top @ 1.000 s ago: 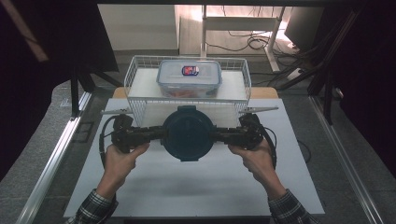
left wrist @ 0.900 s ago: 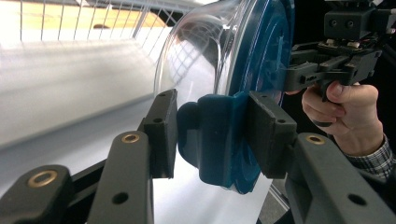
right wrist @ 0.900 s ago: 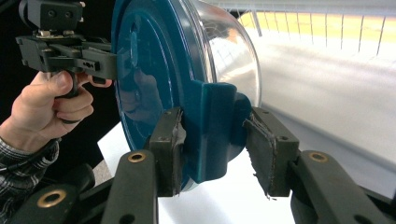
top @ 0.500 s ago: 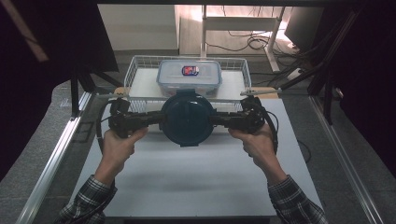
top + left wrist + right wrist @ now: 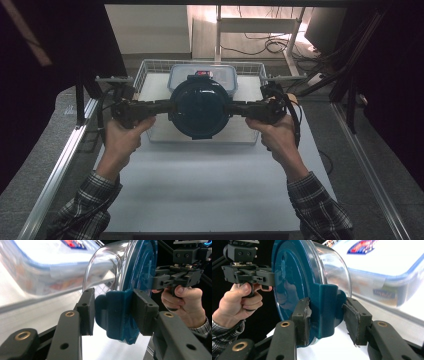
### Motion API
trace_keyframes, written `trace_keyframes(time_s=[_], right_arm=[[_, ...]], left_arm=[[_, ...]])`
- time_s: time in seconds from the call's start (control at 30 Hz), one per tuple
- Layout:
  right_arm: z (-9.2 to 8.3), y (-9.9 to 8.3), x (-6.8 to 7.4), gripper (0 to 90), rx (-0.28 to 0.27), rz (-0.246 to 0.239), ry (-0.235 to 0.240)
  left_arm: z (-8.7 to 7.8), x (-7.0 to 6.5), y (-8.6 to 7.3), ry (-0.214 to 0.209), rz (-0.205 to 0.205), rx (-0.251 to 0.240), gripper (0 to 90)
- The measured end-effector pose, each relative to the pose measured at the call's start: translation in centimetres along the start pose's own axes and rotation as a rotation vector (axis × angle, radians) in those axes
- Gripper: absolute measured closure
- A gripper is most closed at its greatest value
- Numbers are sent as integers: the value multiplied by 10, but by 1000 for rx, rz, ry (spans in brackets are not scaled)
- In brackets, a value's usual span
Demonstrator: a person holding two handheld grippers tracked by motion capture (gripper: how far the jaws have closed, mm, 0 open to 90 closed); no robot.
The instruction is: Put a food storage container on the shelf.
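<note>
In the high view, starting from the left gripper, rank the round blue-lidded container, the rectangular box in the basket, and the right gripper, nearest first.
1. Round blue-lidded container: clamped by left gripper.
2. Rectangular box: behind it, in wire basket.
3. Right gripper: container's far side.

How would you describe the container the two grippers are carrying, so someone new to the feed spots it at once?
Find the white wire basket at the far edge of the table. Just in front of it, the left gripper and right gripper hold a round container in the air by its side clips. Its dark blue round lid sets it apart from the rectangular clear box in the basket.
</note>
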State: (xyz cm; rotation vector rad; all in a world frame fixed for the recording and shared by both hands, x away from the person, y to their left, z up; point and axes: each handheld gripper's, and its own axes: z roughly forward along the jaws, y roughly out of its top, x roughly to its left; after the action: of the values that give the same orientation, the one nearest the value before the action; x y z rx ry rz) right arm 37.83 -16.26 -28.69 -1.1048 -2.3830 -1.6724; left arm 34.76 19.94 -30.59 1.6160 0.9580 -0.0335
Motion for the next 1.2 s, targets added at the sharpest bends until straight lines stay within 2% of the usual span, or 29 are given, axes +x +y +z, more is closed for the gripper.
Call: trace_keyframes(time_s=[0.4,0.77,1.2], right_arm=[[1,38,-5,569,-48,0,4],[9,66,-13,568,-55,5,-12],[13,83,-30,567,-75,28,-37]], left_arm=[[-3,3,44,8,10,-18,563],[2,18,68,3,-4,-31,562],[18,34,92,7,-19,-37,560]])
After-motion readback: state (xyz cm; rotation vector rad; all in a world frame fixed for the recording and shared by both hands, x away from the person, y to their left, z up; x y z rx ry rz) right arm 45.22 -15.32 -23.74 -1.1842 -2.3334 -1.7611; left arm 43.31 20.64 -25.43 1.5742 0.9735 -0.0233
